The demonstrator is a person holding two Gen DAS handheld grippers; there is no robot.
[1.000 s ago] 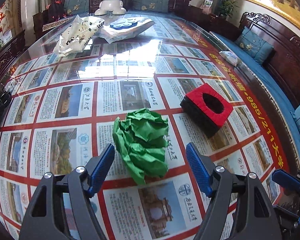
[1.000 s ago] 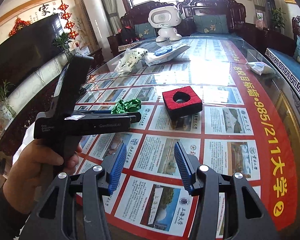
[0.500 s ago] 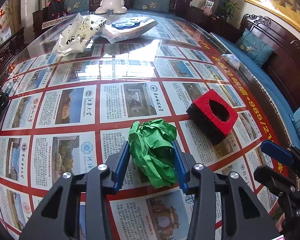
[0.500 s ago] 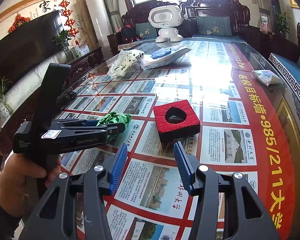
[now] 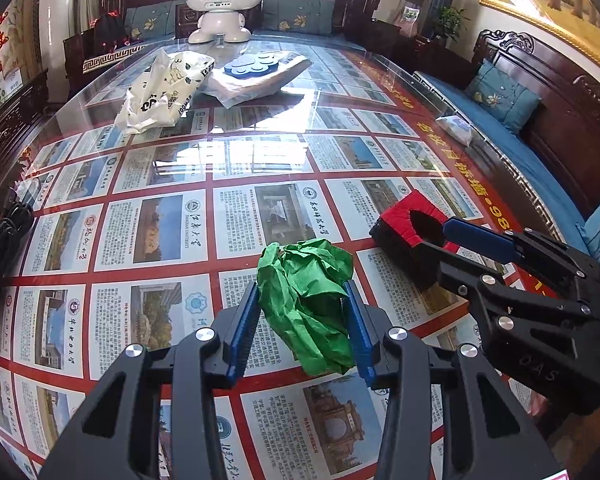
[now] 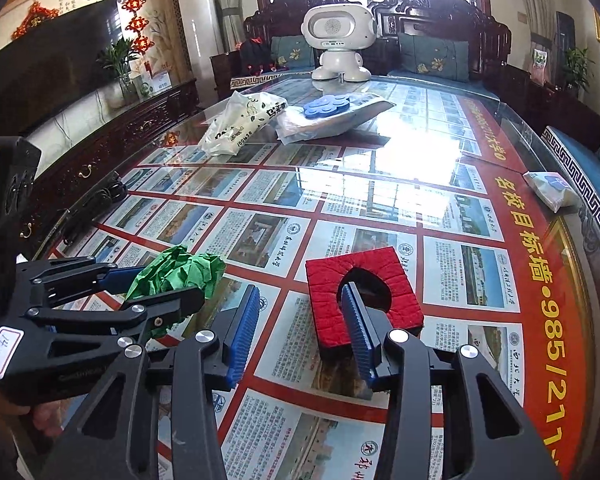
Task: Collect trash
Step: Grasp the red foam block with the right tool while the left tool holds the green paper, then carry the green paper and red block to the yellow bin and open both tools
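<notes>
The crumpled green paper (image 5: 306,300) is clamped between the blue fingers (image 5: 242,330) of the left gripper (image 5: 302,322), both pads pressed into its sides, and its lower part is seen lying on the glass-topped counter (image 5: 260,160). These jaws have just been closing onto the wad.

The right gripper (image 6: 300,330) is held just beside the left one. Its jaws have just been narrowing, yet nothing is pinched: in the right wrist view one finger (image 6: 356,330) is seen over the dark hole of the red and black foam block (image 6: 364,300), the other over bare counter short of the block. Whether the block is touched cannot be told. In the left wrist view the same block (image 5: 404,224) lies ahead and to the right of the left fingers, near the green wad but apart from it.

Far beyond both pairs of fingers a white printed bag (image 5: 160,88) and a white toy robot (image 5: 222,0) are seen on the counter.
</notes>
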